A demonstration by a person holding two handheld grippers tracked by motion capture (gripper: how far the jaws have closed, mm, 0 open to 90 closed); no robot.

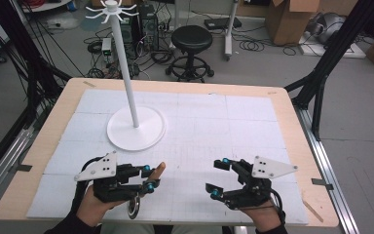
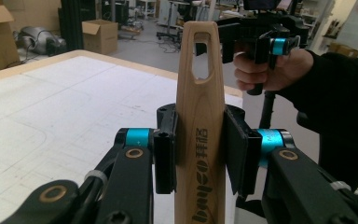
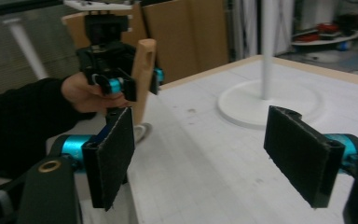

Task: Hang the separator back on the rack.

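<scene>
We've got the left tongs (image 2: 199, 154) clamped on the wooden handle (image 2: 199, 116), right tongs (image 3: 214, 154) wide apart beside them, so we'd keep that squeeze firm.

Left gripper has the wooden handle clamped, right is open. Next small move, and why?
Probably lift the left gripper toward the white stand. Its jaws are shut on the wooden handle, whose free end has a slot, and the stand's top carries hooks that look suited to it. The right gripper is open and holds nothing, so it can wait.
</scene>
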